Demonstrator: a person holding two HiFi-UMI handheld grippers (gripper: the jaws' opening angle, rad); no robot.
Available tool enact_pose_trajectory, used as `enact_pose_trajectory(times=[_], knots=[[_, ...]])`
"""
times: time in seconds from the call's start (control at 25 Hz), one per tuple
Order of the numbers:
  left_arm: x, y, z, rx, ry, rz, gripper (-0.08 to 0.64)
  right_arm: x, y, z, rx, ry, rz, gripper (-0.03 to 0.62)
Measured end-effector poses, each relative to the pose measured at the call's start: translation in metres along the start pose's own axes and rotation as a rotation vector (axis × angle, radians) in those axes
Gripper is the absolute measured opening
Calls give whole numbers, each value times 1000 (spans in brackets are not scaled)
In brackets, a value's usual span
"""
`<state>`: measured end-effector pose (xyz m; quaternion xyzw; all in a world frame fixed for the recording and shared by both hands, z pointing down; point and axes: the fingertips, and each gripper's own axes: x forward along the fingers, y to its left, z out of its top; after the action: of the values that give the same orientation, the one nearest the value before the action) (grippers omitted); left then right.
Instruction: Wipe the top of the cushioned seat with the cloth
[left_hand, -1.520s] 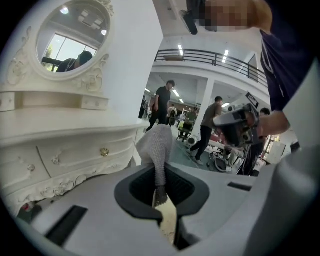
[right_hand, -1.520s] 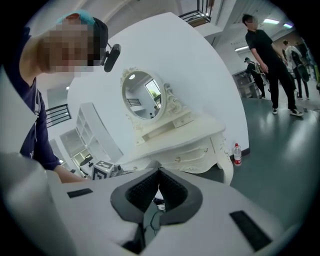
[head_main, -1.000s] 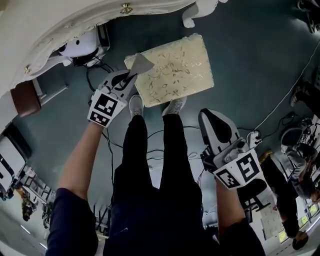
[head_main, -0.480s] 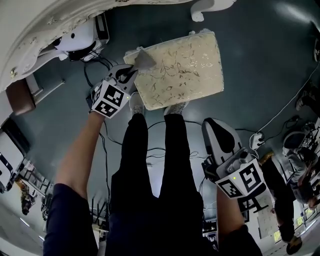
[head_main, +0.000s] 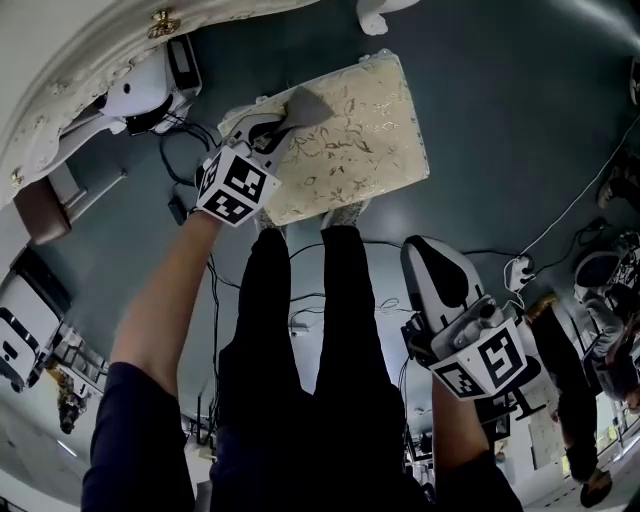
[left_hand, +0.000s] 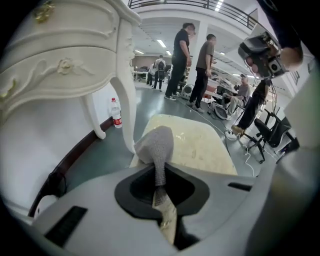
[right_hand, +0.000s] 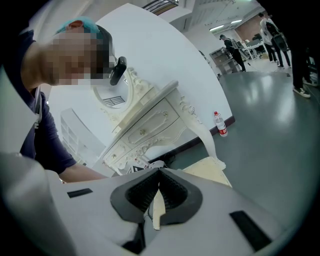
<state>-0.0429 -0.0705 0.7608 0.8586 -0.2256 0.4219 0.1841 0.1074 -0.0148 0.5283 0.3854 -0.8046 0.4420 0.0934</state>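
Left gripper (head_main: 272, 132) pinches cloth (head_main: 306, 106) by bunched edge; likely soft, limp, light on cushioned seat (head_main: 375, 135). Right gripper (head_main: 436, 265) closed, empty.

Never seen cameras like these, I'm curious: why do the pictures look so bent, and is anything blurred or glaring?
Head view: a wide lens bows the floor and white dresser; the cushioned seat is evenly lit. Left gripper view: dark rounded corners, ceiling lamps glare, the cloth in the left gripper is sharp. Right gripper view: the floor shines; the mosaic patch was added afterwards.
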Motion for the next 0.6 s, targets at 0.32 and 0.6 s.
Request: enact_pose_trajectory(times=[0.32, 0.6], knots=[[56, -23, 76, 60, -17, -35, 25, -31, -43, 20, 36, -55, -30, 23], [85, -34, 111, 78, -17, -44, 25, -43, -66, 26, 46, -60, -27, 23]])
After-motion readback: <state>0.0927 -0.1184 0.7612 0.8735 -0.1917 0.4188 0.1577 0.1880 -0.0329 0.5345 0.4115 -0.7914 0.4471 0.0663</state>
